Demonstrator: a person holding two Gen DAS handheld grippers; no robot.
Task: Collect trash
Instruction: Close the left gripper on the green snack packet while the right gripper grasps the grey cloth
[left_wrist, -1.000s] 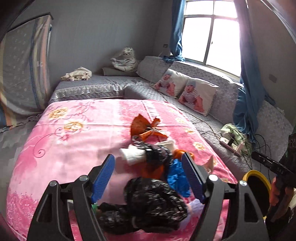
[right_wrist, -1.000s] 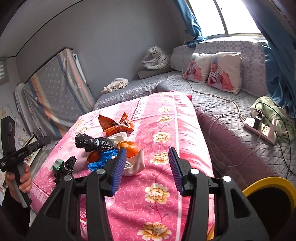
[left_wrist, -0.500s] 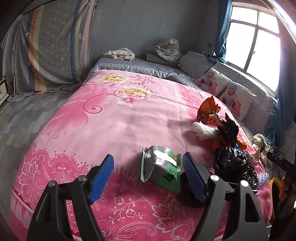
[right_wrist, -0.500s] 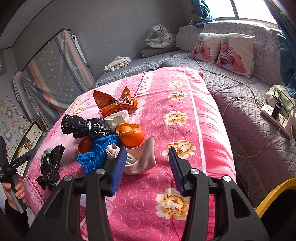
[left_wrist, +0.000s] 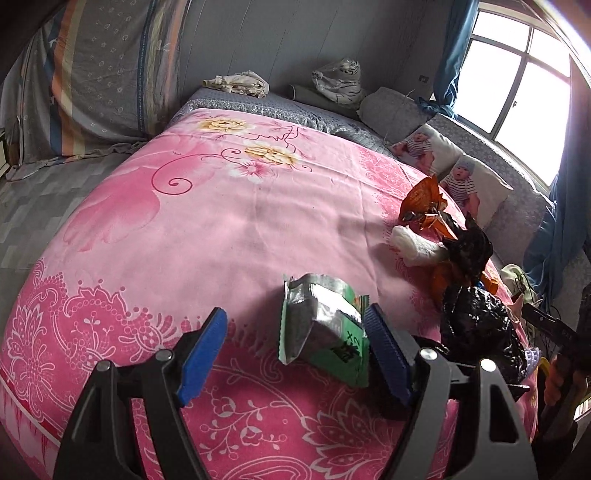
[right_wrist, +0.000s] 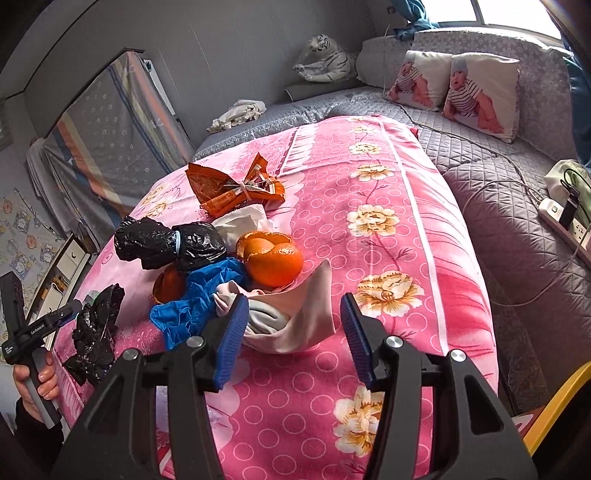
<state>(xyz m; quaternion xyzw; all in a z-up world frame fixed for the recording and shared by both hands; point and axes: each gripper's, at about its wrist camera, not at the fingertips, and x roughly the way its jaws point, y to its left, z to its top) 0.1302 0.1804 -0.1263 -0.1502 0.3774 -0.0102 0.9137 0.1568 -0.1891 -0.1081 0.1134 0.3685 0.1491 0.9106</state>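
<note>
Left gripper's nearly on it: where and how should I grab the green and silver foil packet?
Grip the green foil packet across its puffed, raised middle, coming down from above. It lies loose on the pink blanket, between the open left gripper pads, already beside the right pad.

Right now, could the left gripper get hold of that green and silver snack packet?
Probably yes: the left gripper has open jaws, and the green and silver snack packet lies between them on the pink blanket, nothing covering it.

The right tongs (right_wrist: 291, 332), jaws opening, hover over a pale pink crumpled cloth (right_wrist: 295, 321) on the pink flowered bedspread (right_wrist: 388, 192). Just beyond lie orange peel (right_wrist: 273, 254), a blue plastic bag (right_wrist: 195, 299) and a knotted black plastic bag (right_wrist: 166, 245).
</note>
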